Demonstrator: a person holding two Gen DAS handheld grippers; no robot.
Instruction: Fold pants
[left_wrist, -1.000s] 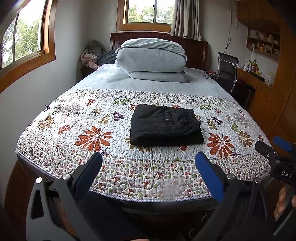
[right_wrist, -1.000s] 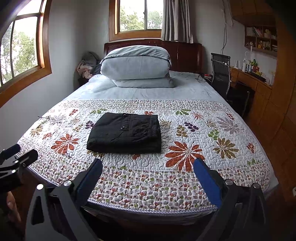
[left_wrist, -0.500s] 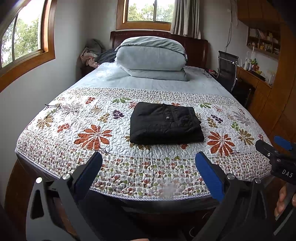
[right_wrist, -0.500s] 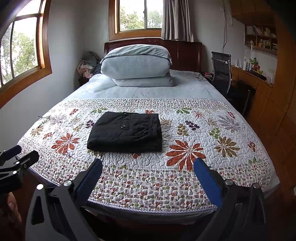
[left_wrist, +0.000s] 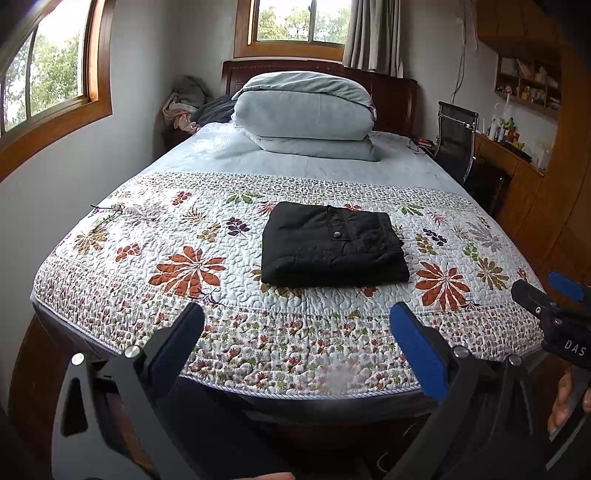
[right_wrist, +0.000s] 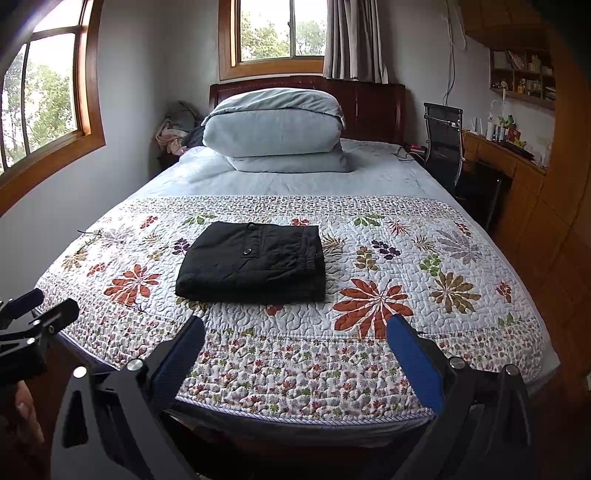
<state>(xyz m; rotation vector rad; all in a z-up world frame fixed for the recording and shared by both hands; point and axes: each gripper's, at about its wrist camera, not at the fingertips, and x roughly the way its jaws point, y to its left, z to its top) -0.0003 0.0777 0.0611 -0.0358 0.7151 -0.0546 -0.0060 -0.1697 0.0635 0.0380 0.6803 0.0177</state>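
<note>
Pants (left_wrist: 332, 245) lie folded on bed (left_wrist: 332, 354); both grippers (left_wrist: 295, 332) (right_wrist: 295, 332) apart, empty. Looks done; nothing left.

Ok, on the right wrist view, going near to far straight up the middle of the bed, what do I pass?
right gripper, open and empty → floral quilt → folded black pants → plain blue sheet → stacked blue bedding → wooden headboard → window.

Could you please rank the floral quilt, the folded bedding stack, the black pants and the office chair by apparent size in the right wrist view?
1. Floral quilt
2. Folded bedding stack
3. Black pants
4. Office chair, though it stands farther away, which shrinks it.
</note>
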